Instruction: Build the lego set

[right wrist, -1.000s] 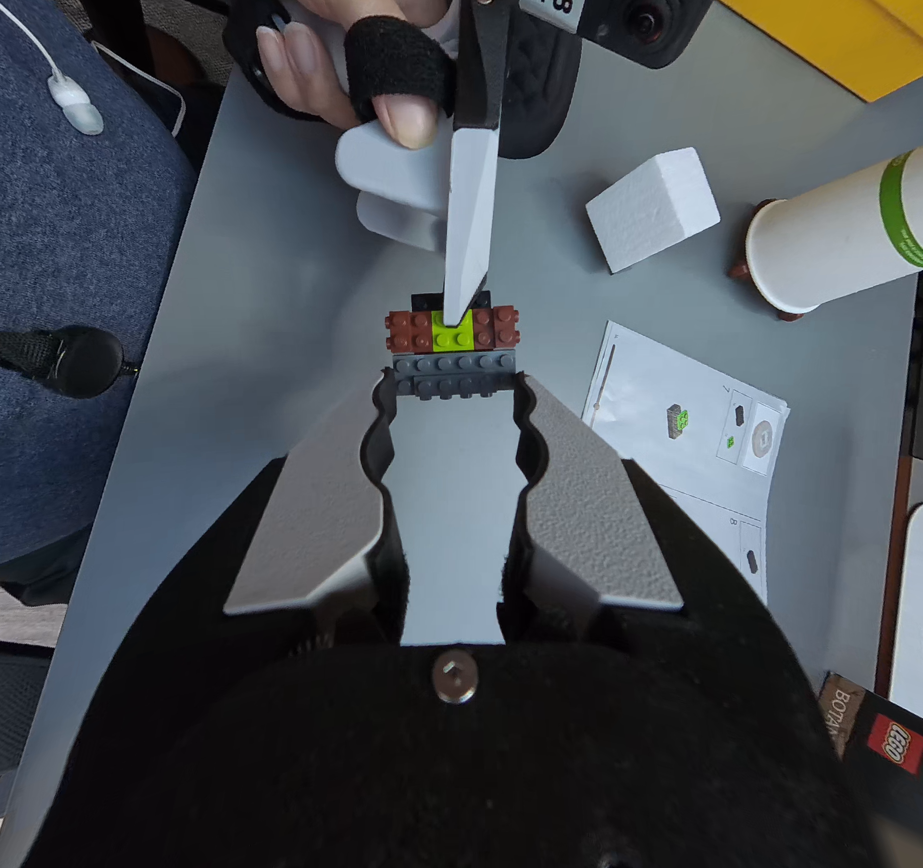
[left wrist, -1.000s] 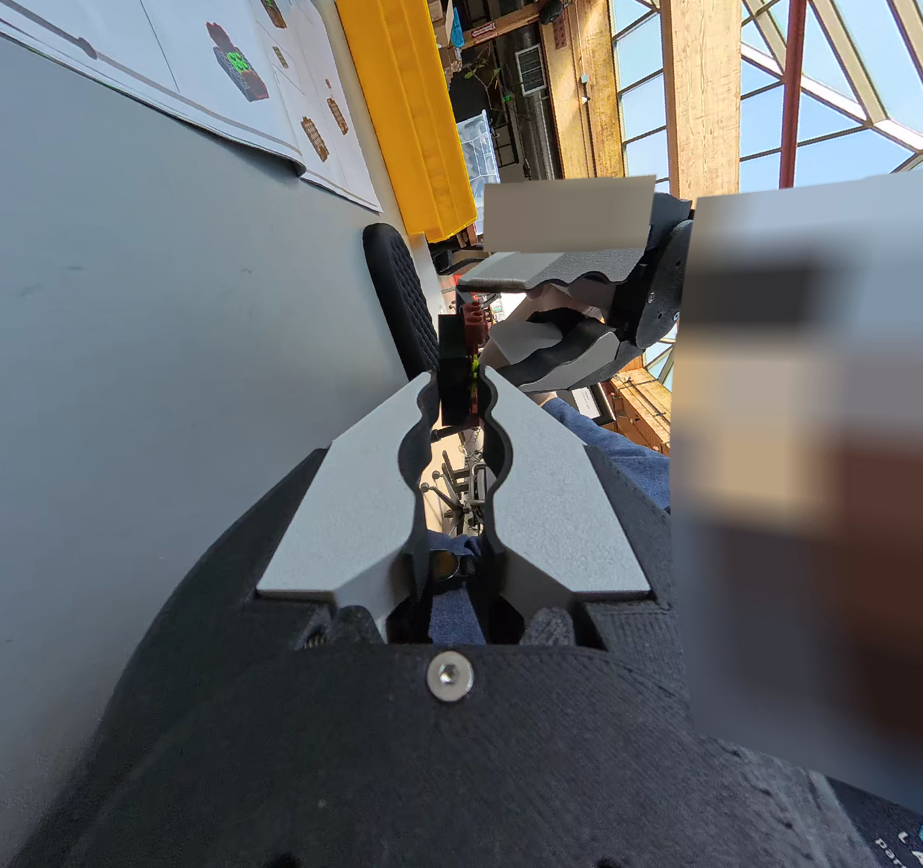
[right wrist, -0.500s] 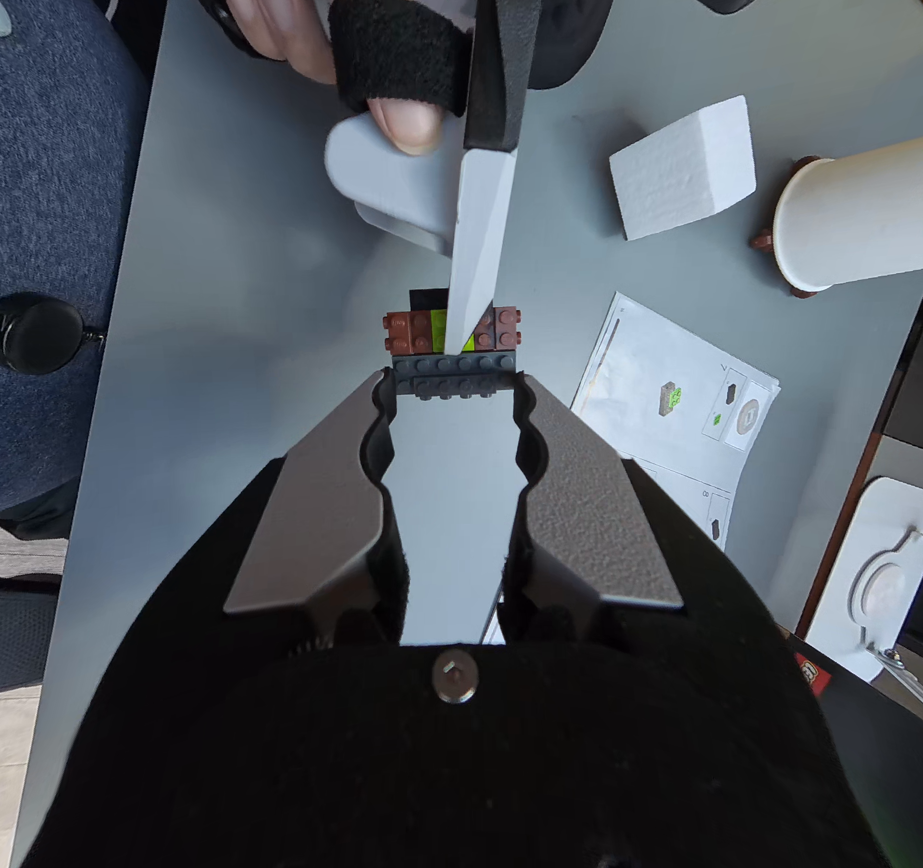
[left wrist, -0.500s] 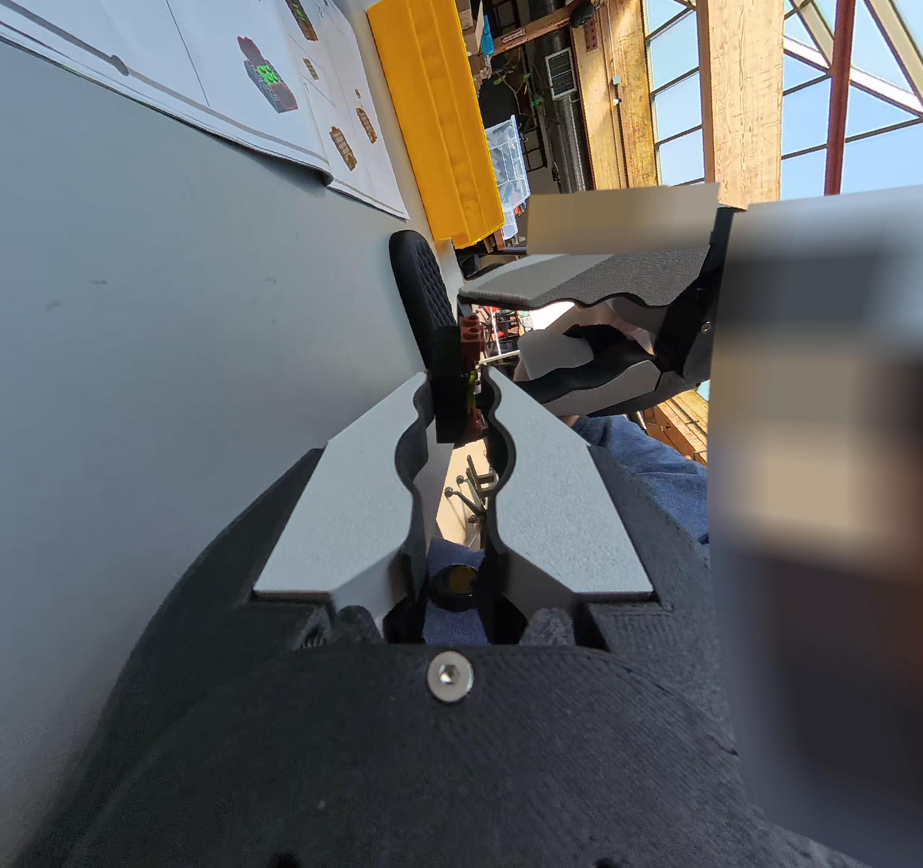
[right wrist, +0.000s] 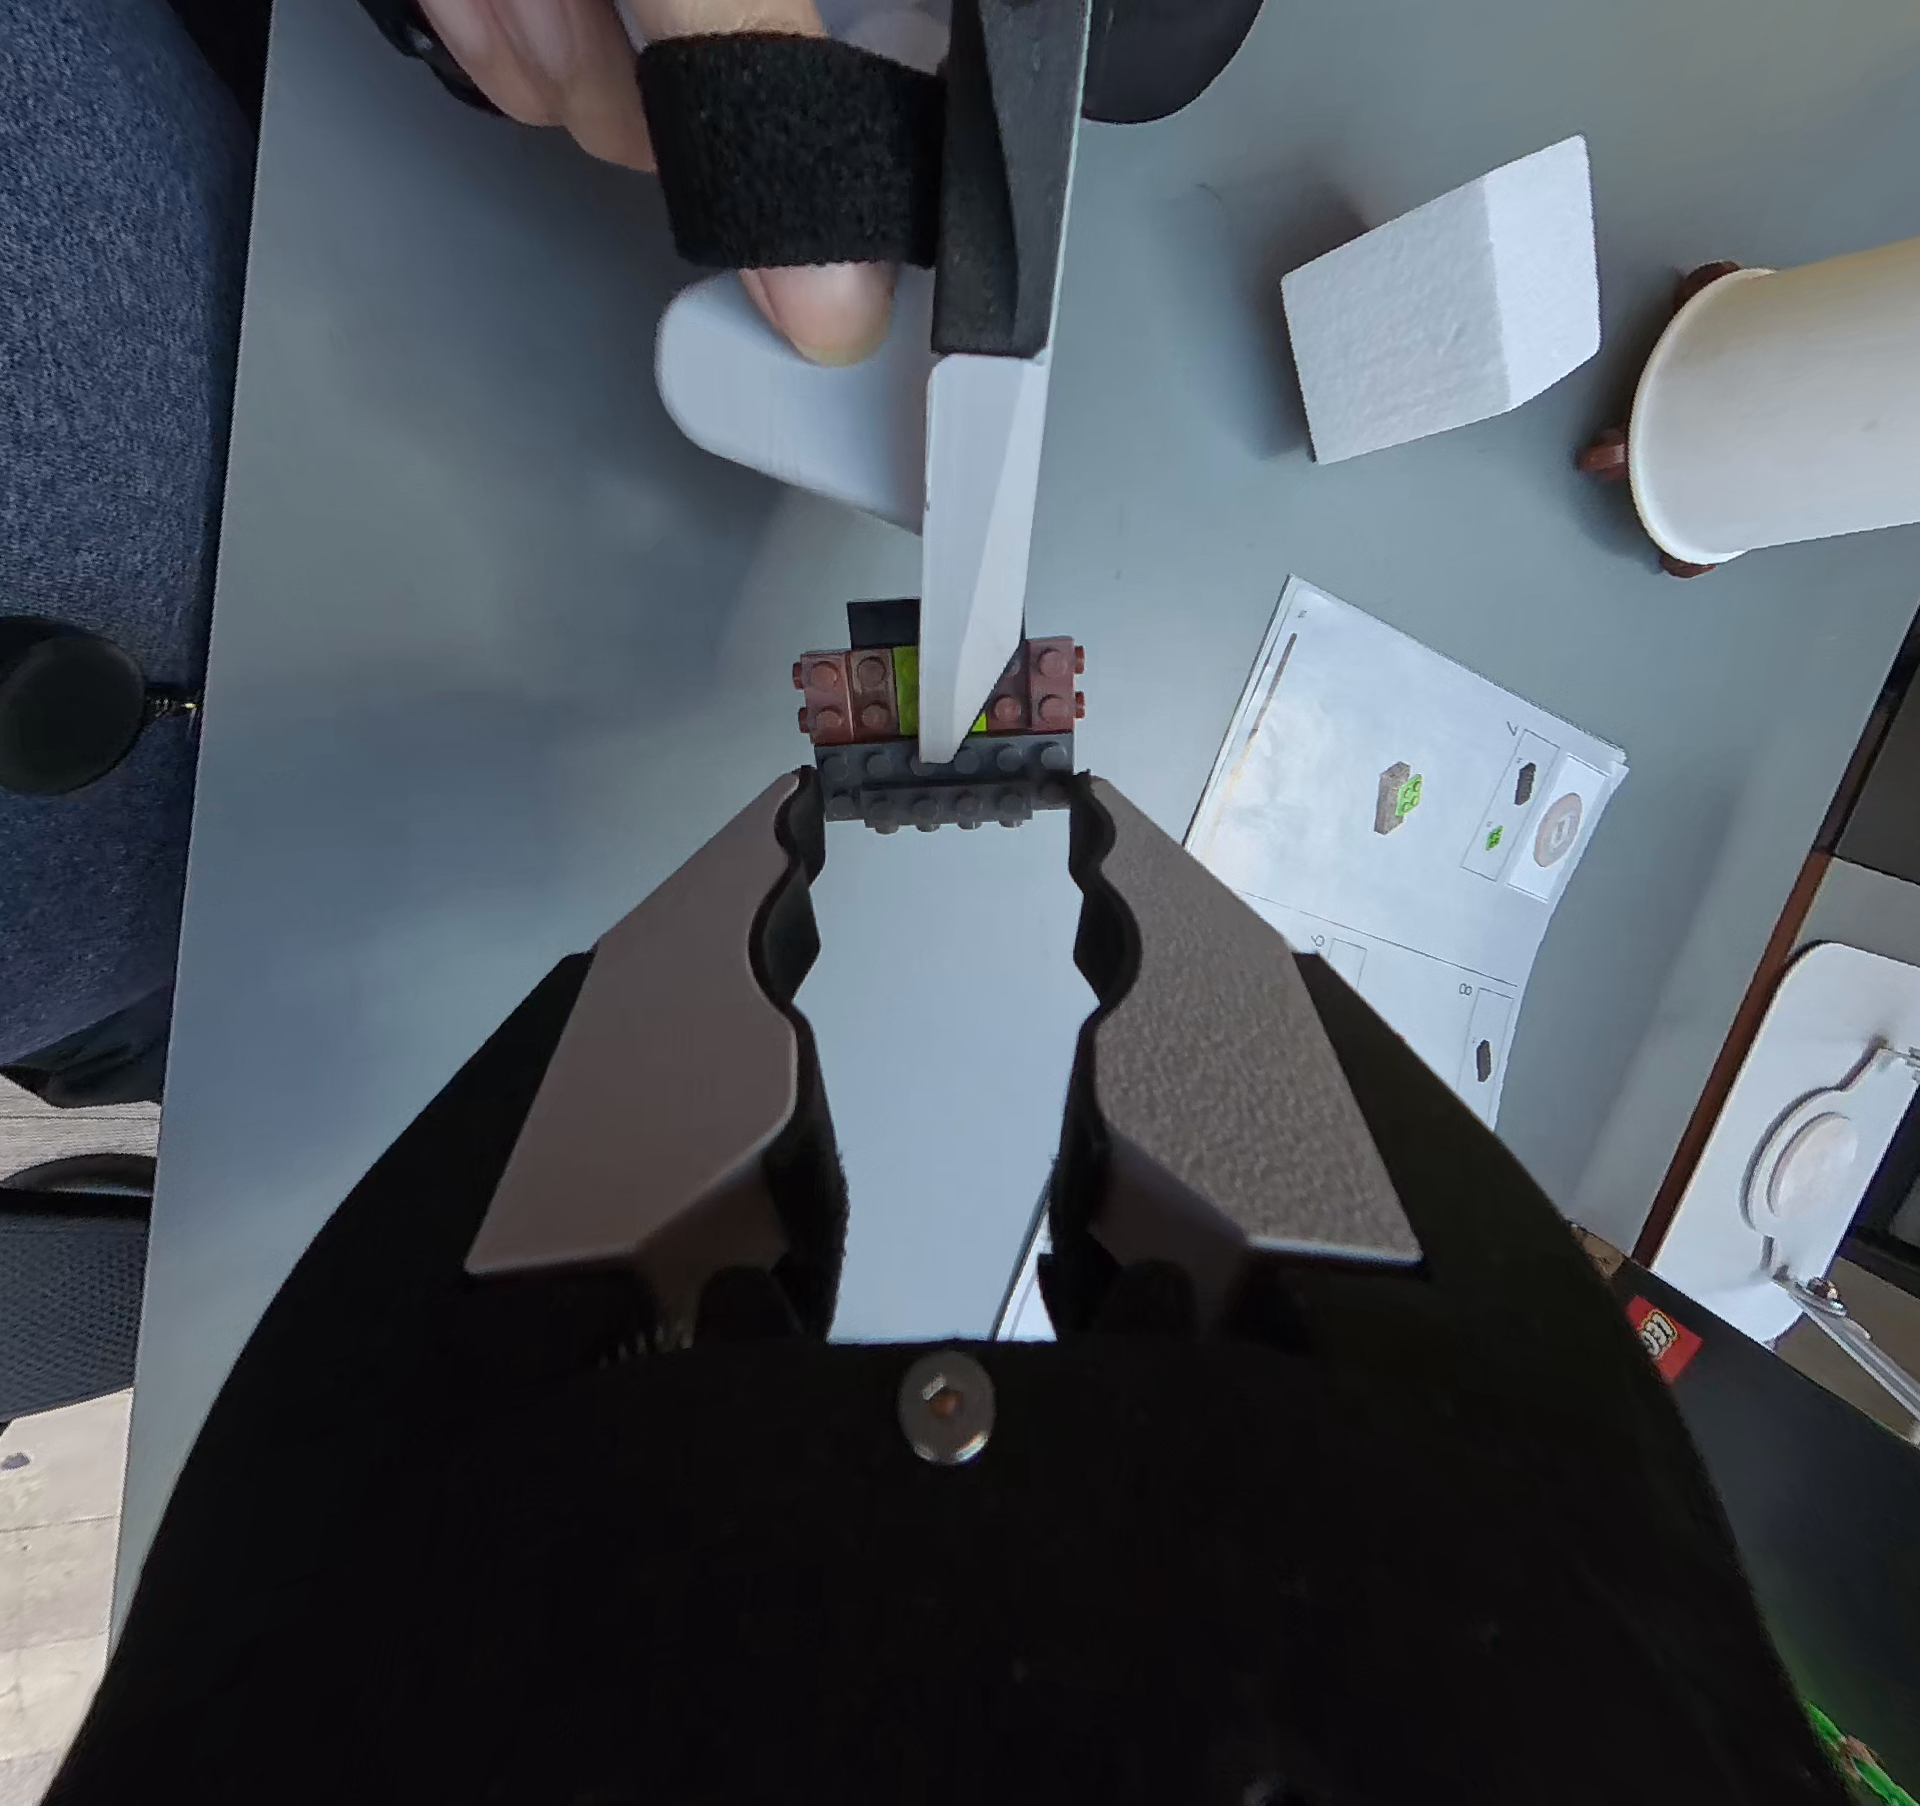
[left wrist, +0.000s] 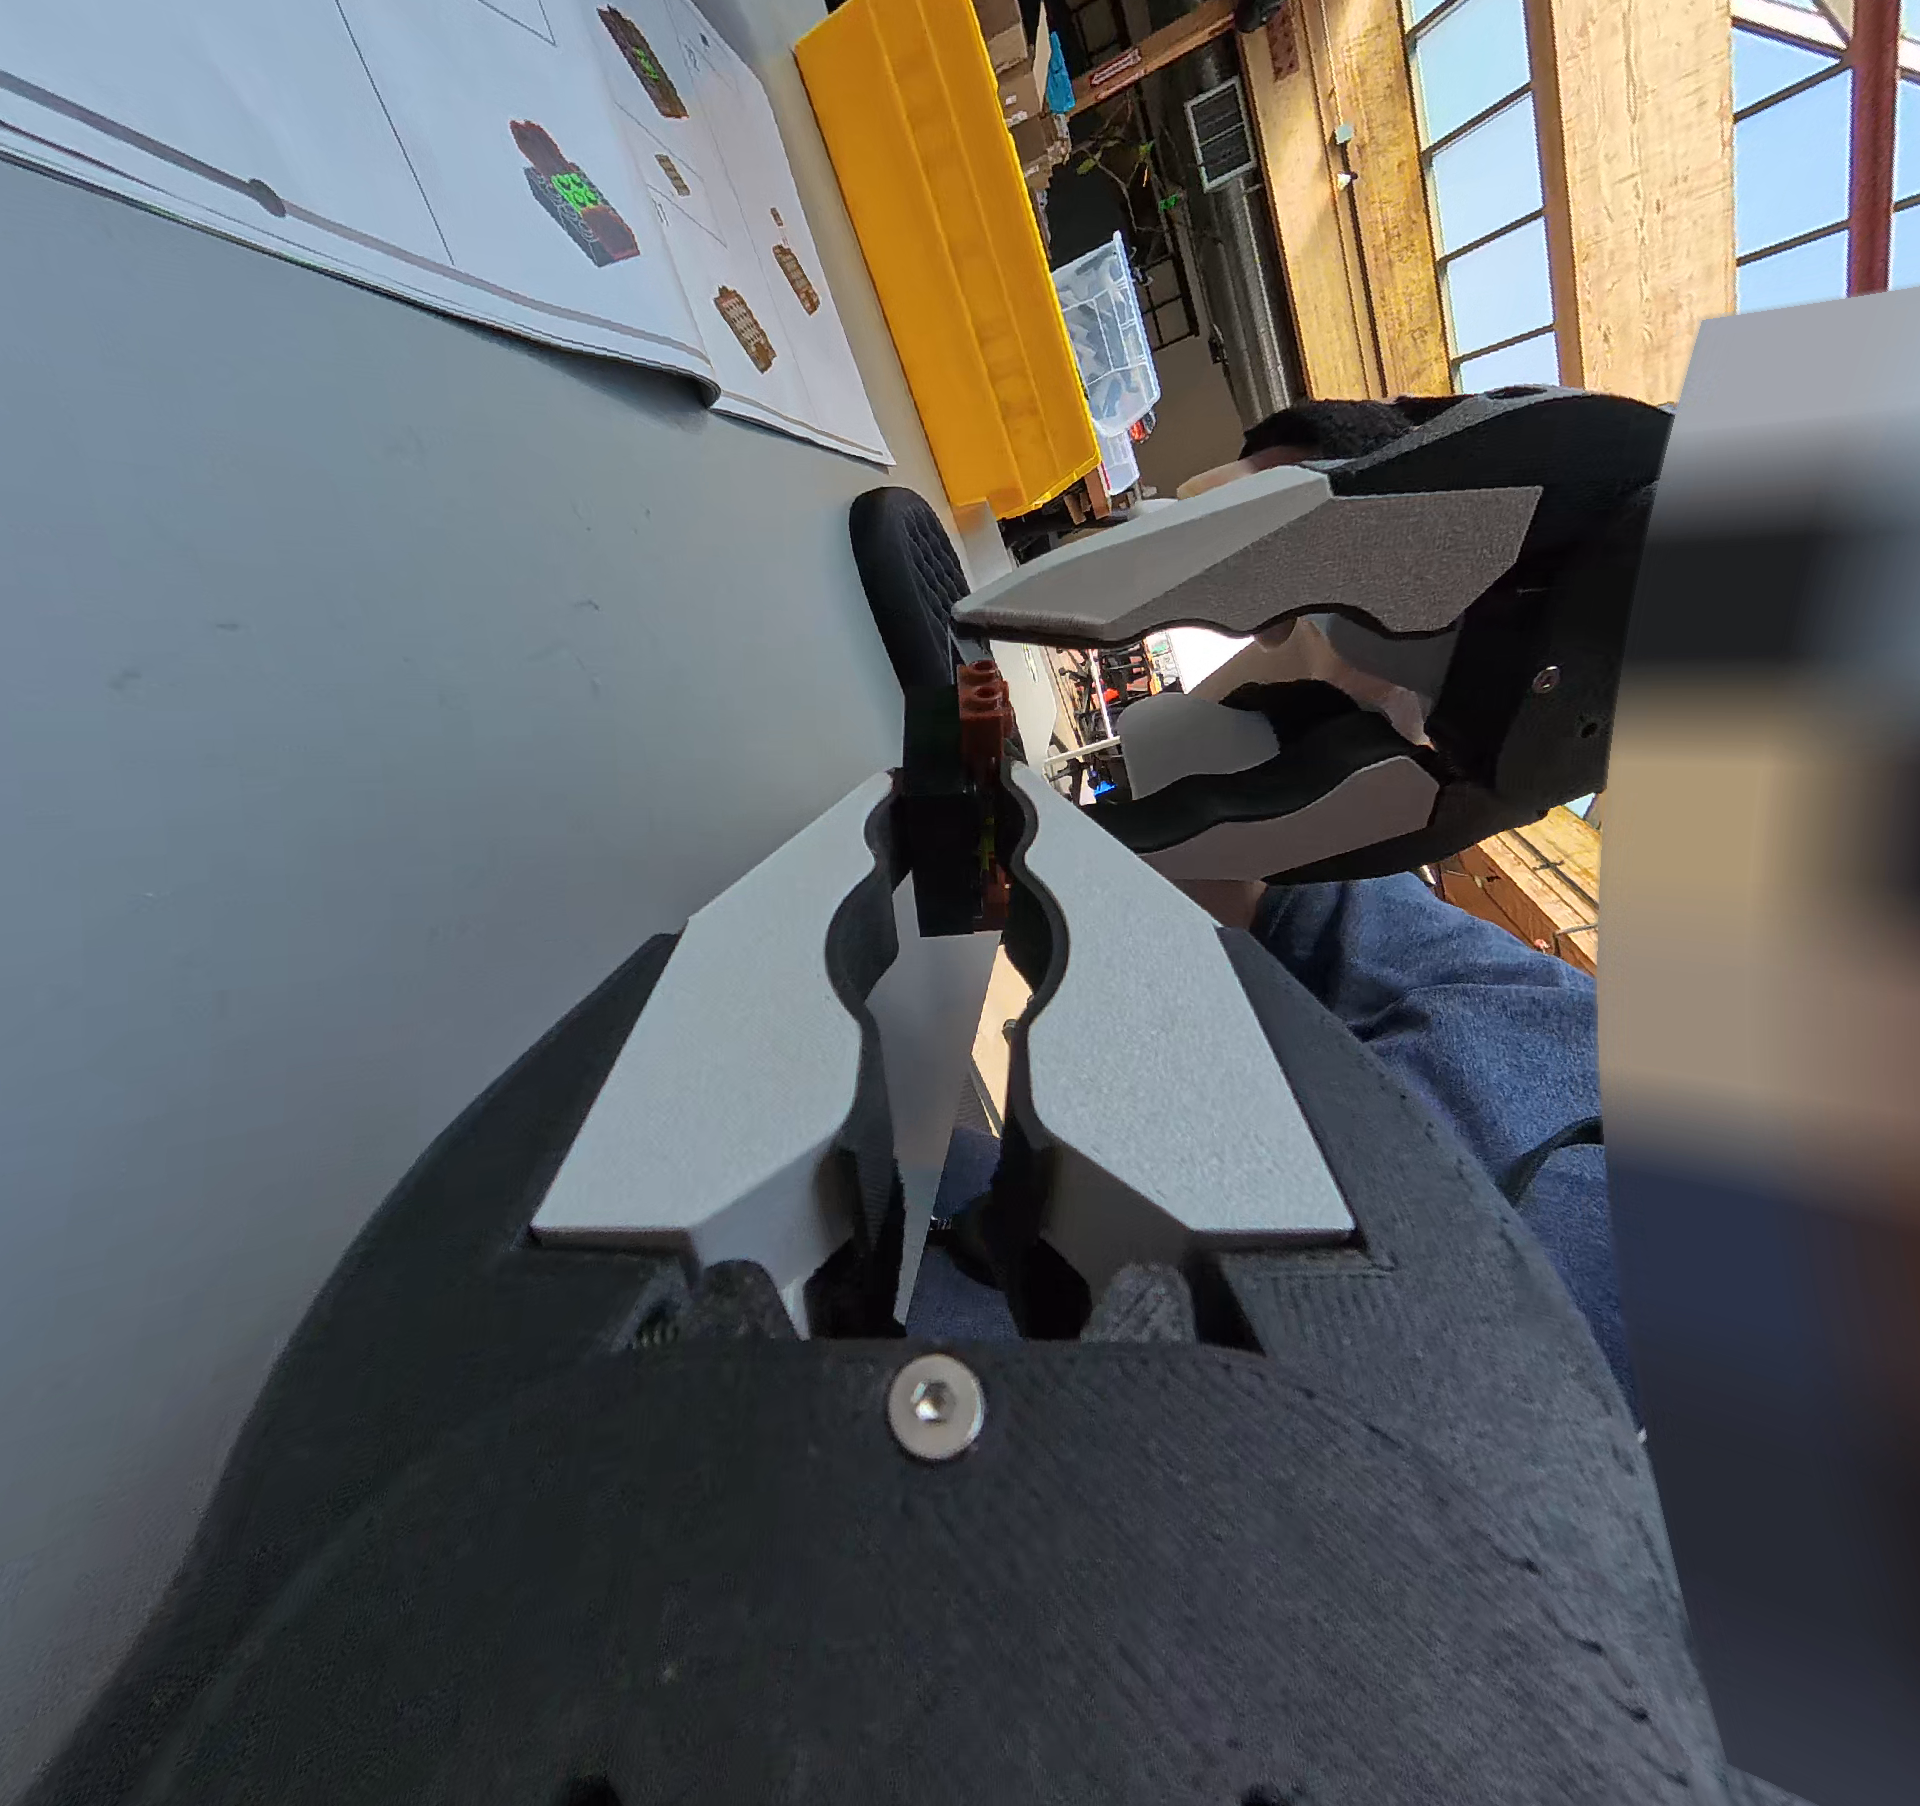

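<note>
A small lego assembly (right wrist: 836, 691) of brown, lime-green and black bricks on a dark grey studded plate (right wrist: 997, 759) is held above the grey table (right wrist: 468, 509) between both grippers. My right gripper (right wrist: 943, 790) is shut on the two ends of the grey plate. My left gripper (right wrist: 935, 707) comes from the far side, one finger lying over the green brick with its tip on the plate. In the left wrist view my left gripper (left wrist: 951, 800) is shut on the assembly (left wrist: 948, 868), and the right gripper (left wrist: 1023, 707) reaches in from the right.
An instruction booklet (right wrist: 1382, 821) lies right of the assembly and also shows in the left wrist view (left wrist: 416, 146). A white foam block (right wrist: 1444, 312), a paper cup (right wrist: 1787, 406) and a black box (right wrist: 1662, 1330) are at the right. A yellow bin (left wrist: 935, 229) is at the back. A blue chair (right wrist: 94, 406) is left. My left and right fingertips are right by each other. The white foam block (right wrist: 1444, 312) is about 15 cm from both grippers' fingertips.
The left gripper's upper finger has slid further over the assembly, from the green brick onto the grey plate. Both grippers keep their hold; the pair has shifted a little over the table.
</note>
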